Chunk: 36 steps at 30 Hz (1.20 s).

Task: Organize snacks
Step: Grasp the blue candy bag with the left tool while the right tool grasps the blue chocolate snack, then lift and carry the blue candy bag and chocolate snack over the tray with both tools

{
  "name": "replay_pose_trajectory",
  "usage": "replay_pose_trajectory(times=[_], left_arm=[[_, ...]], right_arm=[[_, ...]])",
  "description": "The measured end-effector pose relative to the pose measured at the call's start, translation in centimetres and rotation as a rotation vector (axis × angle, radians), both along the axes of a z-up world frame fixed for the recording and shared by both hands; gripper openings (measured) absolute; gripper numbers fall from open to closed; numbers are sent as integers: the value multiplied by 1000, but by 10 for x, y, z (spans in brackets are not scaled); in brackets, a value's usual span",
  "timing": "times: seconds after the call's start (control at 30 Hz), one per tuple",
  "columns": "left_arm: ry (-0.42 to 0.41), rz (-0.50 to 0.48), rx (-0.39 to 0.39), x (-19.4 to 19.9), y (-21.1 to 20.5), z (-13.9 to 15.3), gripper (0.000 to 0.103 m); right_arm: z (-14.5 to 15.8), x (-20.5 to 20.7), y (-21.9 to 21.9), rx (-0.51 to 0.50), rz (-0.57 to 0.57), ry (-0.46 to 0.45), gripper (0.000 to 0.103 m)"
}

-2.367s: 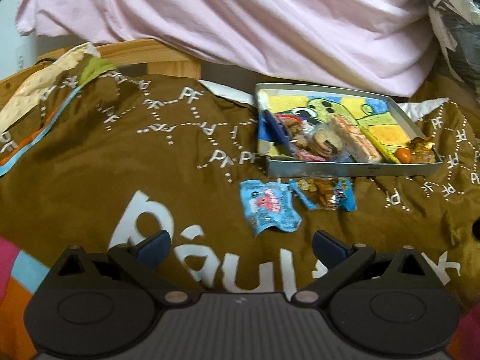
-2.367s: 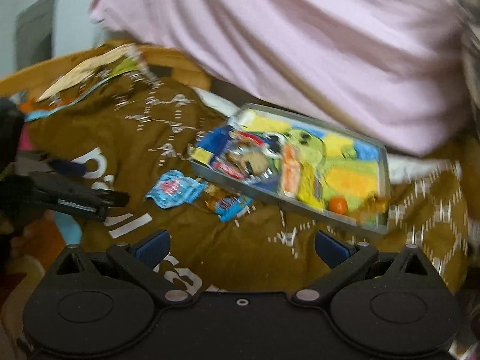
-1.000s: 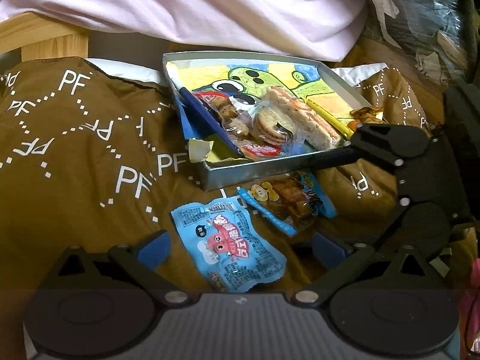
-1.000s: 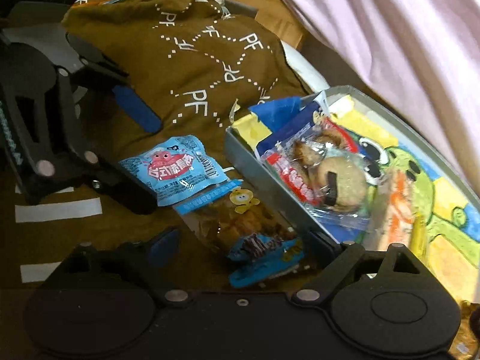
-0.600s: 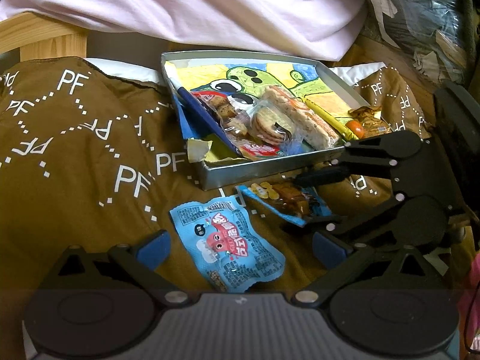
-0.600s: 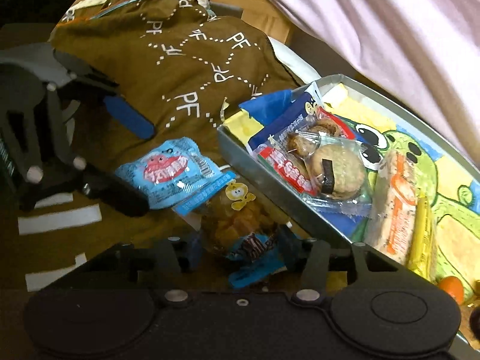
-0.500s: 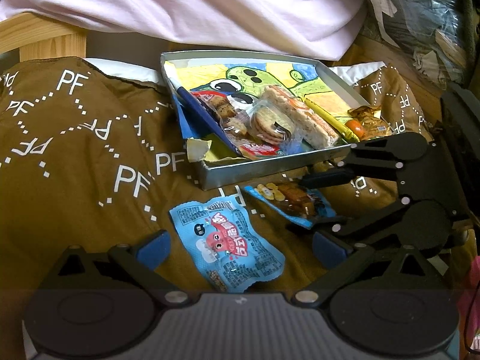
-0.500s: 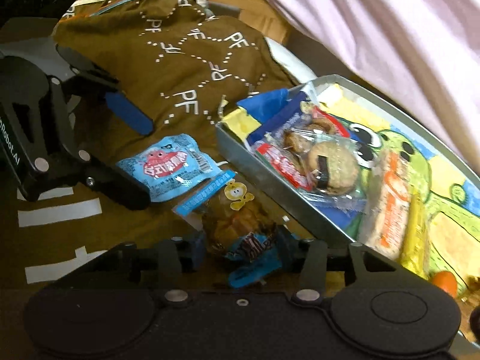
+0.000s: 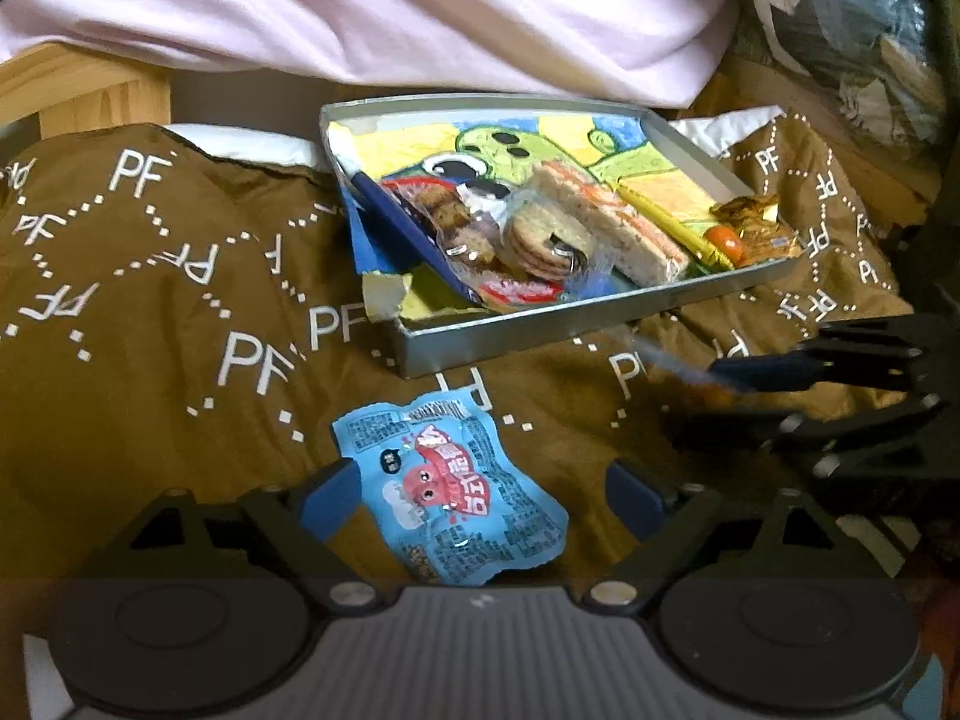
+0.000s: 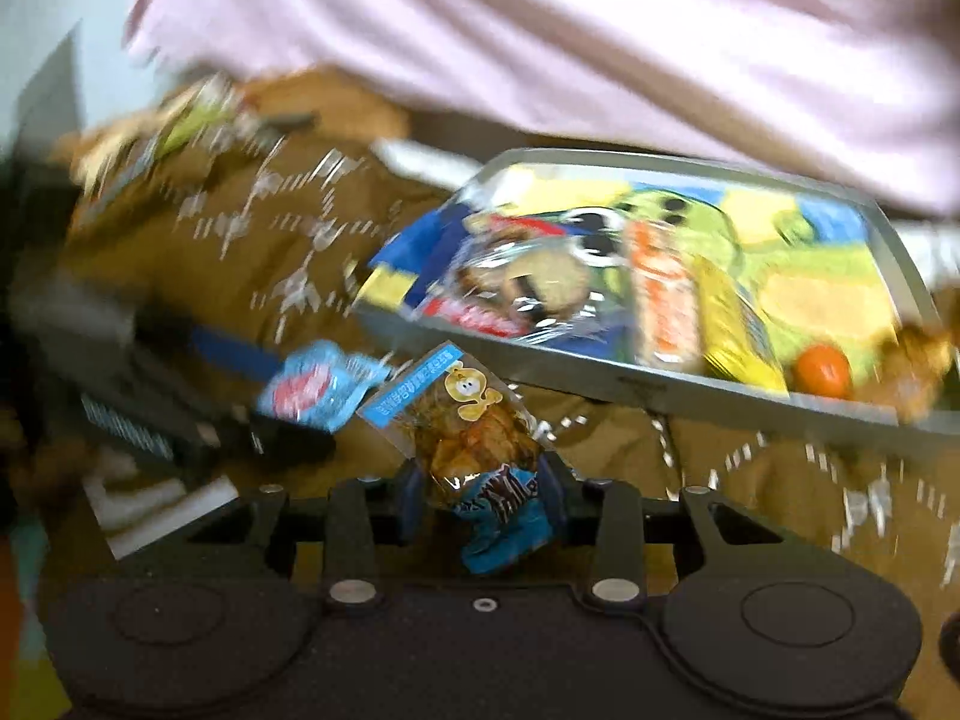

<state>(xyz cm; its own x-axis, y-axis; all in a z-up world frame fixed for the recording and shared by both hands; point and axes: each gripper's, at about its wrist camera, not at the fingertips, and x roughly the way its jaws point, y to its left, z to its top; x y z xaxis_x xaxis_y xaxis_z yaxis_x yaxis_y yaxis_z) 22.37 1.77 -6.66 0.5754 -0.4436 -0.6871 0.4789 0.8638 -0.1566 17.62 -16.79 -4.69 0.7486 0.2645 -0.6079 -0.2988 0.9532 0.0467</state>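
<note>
A brown PF-printed blanket (image 9: 180, 312) covers the surface, with the metal tray (image 9: 540, 330) at my twelve o'clock. My right gripper (image 10: 483, 495) is clamped on the clear snack packet (image 10: 474, 432). My left gripper (image 9: 474, 495) gapes wide around the blue packet (image 9: 450, 486), gripping nothing.

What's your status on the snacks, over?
Right gripper shut on clear snack bag, lifted. Left gripper open over blue packet. Tray ahead, path clear.
</note>
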Motion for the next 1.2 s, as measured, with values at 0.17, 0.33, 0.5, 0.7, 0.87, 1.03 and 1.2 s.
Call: replay_pose_trajectory(times=[0.17,0.33,0.5,0.7,0.87,1.03,1.2], left_arm=[[24,46,49,11,-9,-7,89],[18,76,69,12,-11,-11,83],[39,109,70,11,-10,-8,73],[132,158,24,6,-6,-1,68],[157,154,-7,3,-1,0,70],[144,133,-17,11,-3,-4,79],[113,109,28,9,-10,-6,80]], right_arm=[[3,-15,-16,150,-99,26,41],[2,-27,-24,257,-139,65,41],[2,-32,-26,323,-137,90,41],[5,-37,-25,345,-125,101,41],[4,-38,-21,342,-111,114,41],[0,-35,-20,331,-129,121,42],[-2,-31,-22,298,-167,107,42]])
